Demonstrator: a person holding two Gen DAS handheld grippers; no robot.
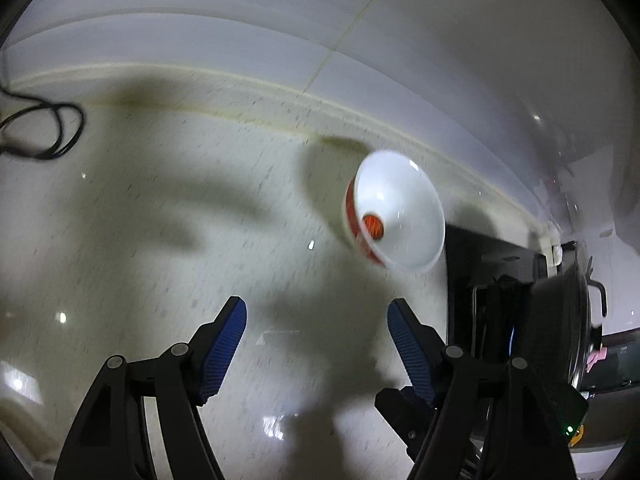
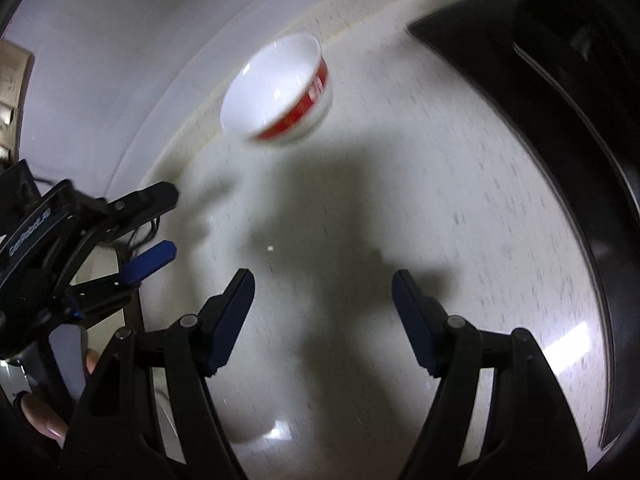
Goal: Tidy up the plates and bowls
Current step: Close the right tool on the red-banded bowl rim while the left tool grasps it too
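A white bowl with a red band stands on the pale speckled countertop close to the back wall; a red mark shows in its bottom. My left gripper hangs open above the counter, nearer than the bowl and to its left, nothing between the blue pads. In the right wrist view the same bowl sits far ahead near the wall. My right gripper is open and empty over bare counter. The left gripper shows at that view's left edge, held by a hand.
A black hob with a dark pan lies right of the bowl; the hob's dark edge curves along the right wrist view's right side. A black cable lies at the counter's back left. A white tiled wall backs the counter.
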